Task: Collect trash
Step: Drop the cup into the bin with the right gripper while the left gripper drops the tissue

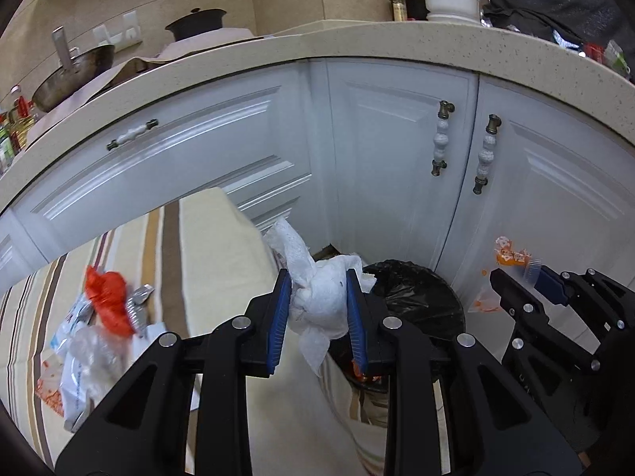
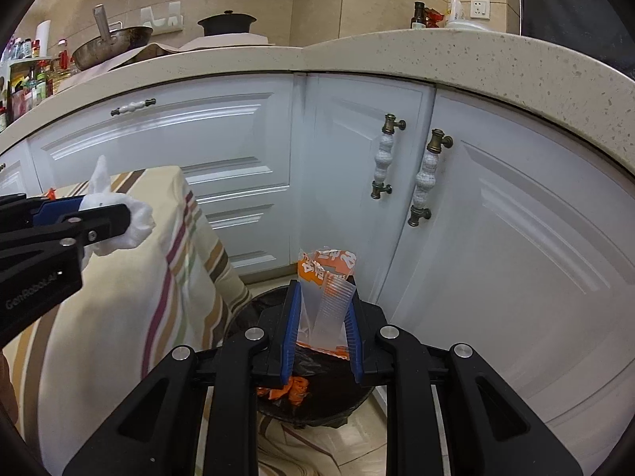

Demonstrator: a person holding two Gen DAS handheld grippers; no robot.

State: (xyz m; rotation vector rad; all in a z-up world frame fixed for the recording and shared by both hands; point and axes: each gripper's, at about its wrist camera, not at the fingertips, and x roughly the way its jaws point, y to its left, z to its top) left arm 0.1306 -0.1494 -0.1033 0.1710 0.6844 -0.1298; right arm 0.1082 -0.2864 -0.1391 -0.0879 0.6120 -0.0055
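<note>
My left gripper point(image 1: 319, 281) is shut on a crumpled white paper towel point(image 1: 321, 297), held at the table's corner just above the near rim of a black-lined trash bin point(image 1: 420, 297). From the right wrist view the same towel point(image 2: 135, 218) shows at the left, clamped in the left gripper point(image 2: 107, 218). My right gripper point(image 2: 322, 293) is shut on a clear and orange plastic wrapper point(image 2: 327, 273), hanging over the bin point(image 2: 317, 400), where orange scraps lie. In the left wrist view the right gripper point(image 1: 516, 277) and its wrapper point(image 1: 512, 256) sit right of the bin.
A table with a striped cloth point(image 1: 206, 246) carries more trash: a red wrapper point(image 1: 109, 297) and clear plastic bags point(image 1: 83, 361). White cabinet doors point(image 1: 397, 158) stand close behind the bin under a speckled counter point(image 1: 357, 43) with a wok and pots.
</note>
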